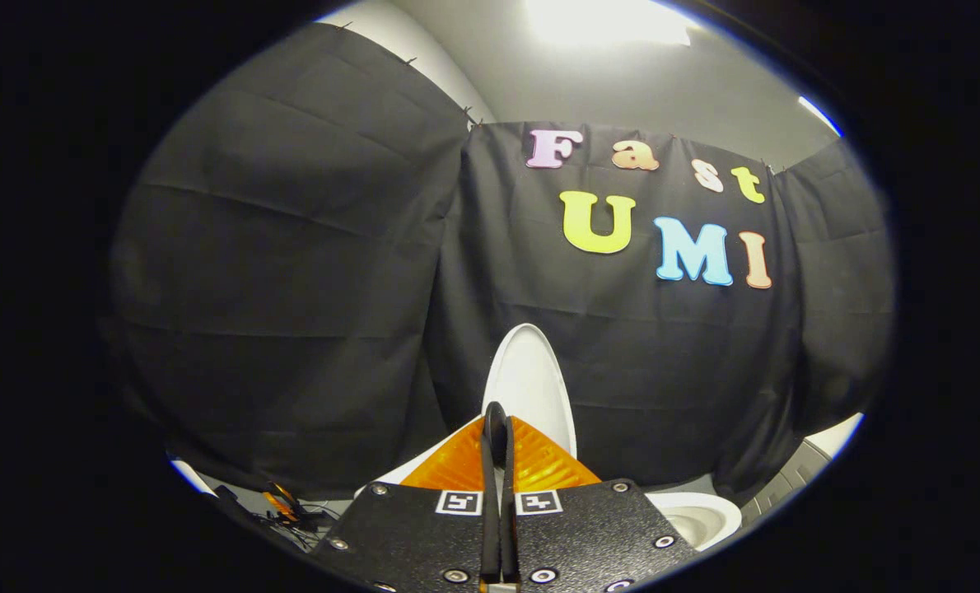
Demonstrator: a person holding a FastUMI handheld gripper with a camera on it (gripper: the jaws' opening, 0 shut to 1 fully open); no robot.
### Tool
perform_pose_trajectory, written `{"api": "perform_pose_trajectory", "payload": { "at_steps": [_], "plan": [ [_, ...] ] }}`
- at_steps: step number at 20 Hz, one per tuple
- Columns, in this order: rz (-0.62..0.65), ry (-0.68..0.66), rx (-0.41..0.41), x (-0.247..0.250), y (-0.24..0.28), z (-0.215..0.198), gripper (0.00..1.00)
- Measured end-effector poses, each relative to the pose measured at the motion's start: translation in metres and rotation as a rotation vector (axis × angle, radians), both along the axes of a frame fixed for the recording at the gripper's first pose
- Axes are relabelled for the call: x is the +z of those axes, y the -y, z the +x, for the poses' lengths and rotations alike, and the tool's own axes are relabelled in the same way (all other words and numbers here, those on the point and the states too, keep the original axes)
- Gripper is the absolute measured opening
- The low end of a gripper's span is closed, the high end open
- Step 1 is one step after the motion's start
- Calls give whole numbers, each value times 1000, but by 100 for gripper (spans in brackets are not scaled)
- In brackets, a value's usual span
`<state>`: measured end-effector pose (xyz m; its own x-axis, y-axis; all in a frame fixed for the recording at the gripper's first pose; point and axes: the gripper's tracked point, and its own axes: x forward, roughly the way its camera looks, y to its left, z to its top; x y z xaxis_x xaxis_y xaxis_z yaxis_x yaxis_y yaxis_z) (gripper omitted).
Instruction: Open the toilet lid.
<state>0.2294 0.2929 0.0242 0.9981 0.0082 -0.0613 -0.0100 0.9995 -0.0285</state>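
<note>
Black cloth (292, 247) hangs as the booth's wall all around, with a pale ceiling and a bright ceiling light (605, 21) above it.

Against that cloth the toilet lid (531, 387) stands raised, seen nearly edge-on as a tall white oval rising just beyond the tips of the tool (497, 412). It looks close to upright, so I judge the opening done or nearly done; the lid probably rests near its stop, since it stands without any clear grip on it. Below and to the right, the toilet bowl (696, 519) shows its open white rim, which fits a lid swung up and away from it.

The tool's two fingers (487, 494) run side by side with no gap visible between them, so they are pressed together and hold nothing. Their tips sit right at the lower part of the lid; whether they touch it or merely stand in front of it is hard to tell through the fisheye bend. Closed fingers suit a push or nudge under an edge rather than a pinch.

The tool points upward and forward, tilted toward the wall rather than down at the bowl, consistent with following the lid up its arc. Down at the left, on the floor, lies a tangle of cables (288, 511).
</note>
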Motion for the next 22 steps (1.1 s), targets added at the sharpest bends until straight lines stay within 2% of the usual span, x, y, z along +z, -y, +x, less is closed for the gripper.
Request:
{"api": "perform_pose_trajectory", "payload": {
  "at_steps": [2, 5, 7, 9, 13, 14, 18, 22],
  "plan": [
    [14, 9, 2, 0, -1, 0, 0],
    [-40, 28, 4, 6, 3, -2, 0],
    [-93, 22, 26, 8, 8, -4, 6],
    [-72, 12, 92, 5, 6, -5, 14],
    [4, 37, 159, 24, 9, -35, 83],
    [9, 54, 162, 35, 13, -43, 94],
    [6, 82, 156, 60, 38, -80, 95],
    [3, 108, 94, 80, 84, -111, 95]
  ]
}}
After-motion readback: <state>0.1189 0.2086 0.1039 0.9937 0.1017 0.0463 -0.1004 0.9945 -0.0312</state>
